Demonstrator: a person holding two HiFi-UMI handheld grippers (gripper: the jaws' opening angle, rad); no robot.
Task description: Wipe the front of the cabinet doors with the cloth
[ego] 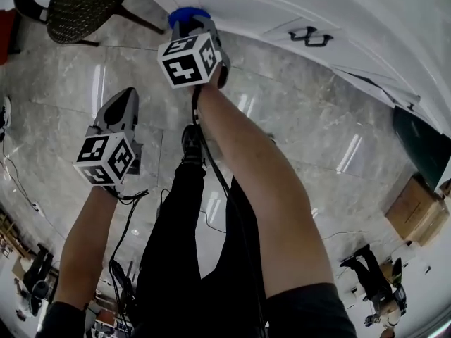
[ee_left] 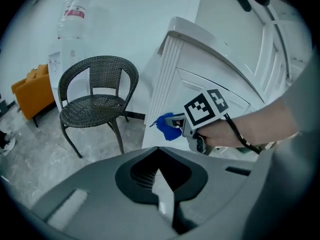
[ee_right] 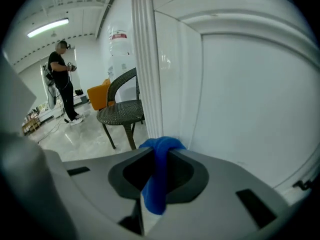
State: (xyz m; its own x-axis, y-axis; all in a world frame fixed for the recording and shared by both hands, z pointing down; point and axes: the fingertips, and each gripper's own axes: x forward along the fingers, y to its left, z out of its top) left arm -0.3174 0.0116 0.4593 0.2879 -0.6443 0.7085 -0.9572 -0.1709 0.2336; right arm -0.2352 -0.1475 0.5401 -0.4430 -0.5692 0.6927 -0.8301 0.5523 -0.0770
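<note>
My right gripper (ego: 189,24) is shut on a blue cloth (ego: 187,14) and holds it against the white cabinet door (ego: 239,2). In the right gripper view the cloth (ee_right: 159,156) is bunched between the jaws of that gripper (ee_right: 161,151), touching the door panel (ee_right: 250,99) beside a fluted white post (ee_right: 147,64). The left gripper view shows the right gripper (ee_left: 176,127) with the cloth (ee_left: 166,126) low on the cabinet (ee_left: 210,84). My left gripper (ego: 123,97) hangs over the floor, away from the cabinet, its jaws (ee_left: 159,150) shut with nothing in them.
A dark wicker chair (ee_left: 97,101) stands left of the cabinet, and an orange seat (ee_left: 32,91) lies beyond it. A person (ee_right: 62,79) stands far off. A black handle (ego: 310,37) sits on a door; a cardboard box (ego: 416,210) lies at the right. The floor is polished marble.
</note>
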